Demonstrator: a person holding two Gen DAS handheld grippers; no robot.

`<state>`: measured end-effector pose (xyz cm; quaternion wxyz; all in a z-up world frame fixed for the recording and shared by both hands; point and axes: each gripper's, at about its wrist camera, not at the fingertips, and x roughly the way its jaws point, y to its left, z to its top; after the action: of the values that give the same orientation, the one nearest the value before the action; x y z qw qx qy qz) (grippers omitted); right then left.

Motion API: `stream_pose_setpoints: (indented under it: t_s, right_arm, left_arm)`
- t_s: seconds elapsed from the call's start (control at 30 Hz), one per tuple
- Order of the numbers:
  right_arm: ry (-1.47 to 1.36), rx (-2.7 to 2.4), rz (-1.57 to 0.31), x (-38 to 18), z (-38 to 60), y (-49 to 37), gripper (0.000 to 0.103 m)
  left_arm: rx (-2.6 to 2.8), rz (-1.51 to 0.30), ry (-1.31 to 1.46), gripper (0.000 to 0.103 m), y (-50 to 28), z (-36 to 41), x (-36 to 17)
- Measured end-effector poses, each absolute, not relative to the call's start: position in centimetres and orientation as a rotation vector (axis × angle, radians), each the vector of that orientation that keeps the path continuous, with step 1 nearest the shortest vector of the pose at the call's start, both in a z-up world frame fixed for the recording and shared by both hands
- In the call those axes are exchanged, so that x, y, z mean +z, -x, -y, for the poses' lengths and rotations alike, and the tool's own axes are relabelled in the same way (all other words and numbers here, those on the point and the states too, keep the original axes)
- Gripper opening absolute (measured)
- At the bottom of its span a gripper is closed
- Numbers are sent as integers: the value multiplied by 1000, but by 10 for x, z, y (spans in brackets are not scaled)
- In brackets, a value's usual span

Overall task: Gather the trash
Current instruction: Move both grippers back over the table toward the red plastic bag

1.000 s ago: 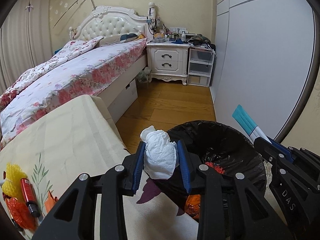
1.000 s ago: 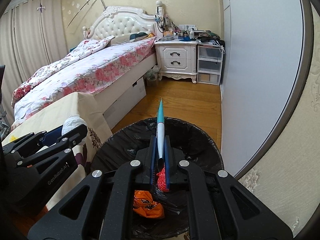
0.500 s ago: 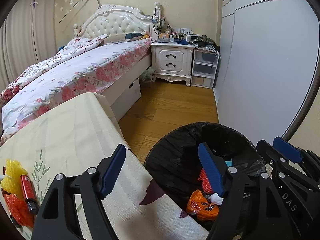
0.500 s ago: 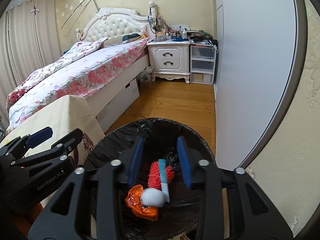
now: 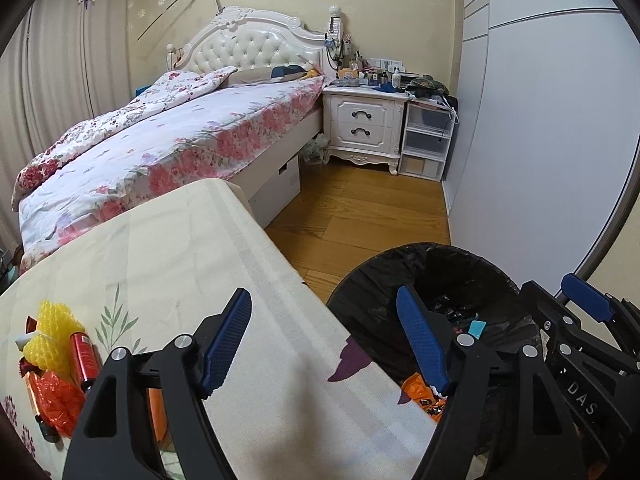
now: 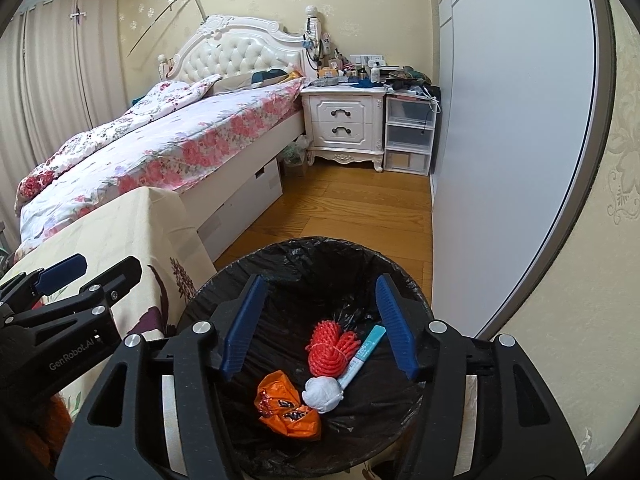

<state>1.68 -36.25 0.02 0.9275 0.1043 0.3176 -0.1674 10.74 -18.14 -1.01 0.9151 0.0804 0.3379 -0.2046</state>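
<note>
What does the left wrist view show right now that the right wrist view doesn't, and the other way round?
Only the left wrist view shows trash waiting on the table: a yellow mesh, a red tube and an orange wrapper.

Only the right wrist view shows the bin bottom clearly: a white tissue ball, a red mesh, a teal-tipped tube and an orange wrapper.

Both show the black-lined bin, the bed, the nightstand, and the left gripper and right gripper open and empty.

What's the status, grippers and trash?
Left gripper open, empty. Right gripper open over bin. Tissue, tube in bin. More trash on table.
</note>
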Motion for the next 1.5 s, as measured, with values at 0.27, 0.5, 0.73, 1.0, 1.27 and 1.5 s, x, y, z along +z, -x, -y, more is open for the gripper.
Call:
stream_pose_setpoints:
  t_s: [0.27,0.5,0.73,1.0,1.27,1.5]
  right_arm:
    - [-207,-265,-667,4,336,-18,57]
    - [-177,-174,-679,7,297,-22,57]
    - [-134,-72,-692,10,253,-28,57]
    - [-91,42,-701,16,200,-36,57]
    - [-50,146,-708,22,144,-42,58]
    - [-25,224,-730,20,99,-47,59]
  left_arm:
    - [-342,-705,-137,73,-97,140,-4]
    - [-254,-716,-111,73,-86,92,-3]
    - [-168,-727,-71,73,-77,41,-3]
    - [-59,-726,-42,73,-66,-20,-1]
    - [33,-748,-26,73,-67,-76,-8]
    - [83,-757,-7,73,-64,-116,-12]
